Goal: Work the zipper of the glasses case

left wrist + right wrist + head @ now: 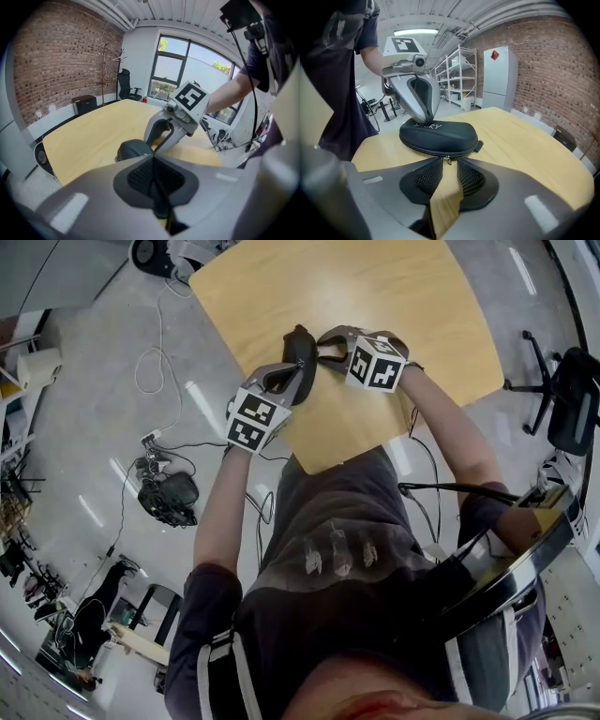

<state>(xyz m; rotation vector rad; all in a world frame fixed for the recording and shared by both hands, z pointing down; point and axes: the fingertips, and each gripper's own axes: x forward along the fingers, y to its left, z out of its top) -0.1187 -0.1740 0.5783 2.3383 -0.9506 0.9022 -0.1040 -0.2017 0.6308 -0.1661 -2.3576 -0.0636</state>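
Glasses case (438, 136): it lies flat on the wooden table (520, 140), lid side up. The zipper looks closed along the whole side that shows.
Zipper pull (448, 161): a small metal tab at the edge of the case that faces the right gripper.
Right gripper (450, 162): it is just beside that edge of the case. Its jaws are half spread, one on each side of the pull. Bare wood shows between them, so the pads do not squeeze the pull yet.
Left gripper (152, 158): it is at the end of the case opposite the pull. Its jaws are pressed together and the tips rest on the lid, probably to hold the case down. Whether they nip a bit of the case is not clear.
Risk, missed pull: the tab is tiny and sits at the very tips, so a closing slightly off centre could push it aside.
Risk, sliding case: the lid is smooth, so resting tips may not stop the case from following the pull.
Risk, jammed slider: a pull away from the case, not along its seam, could jam the slider or lift the case.
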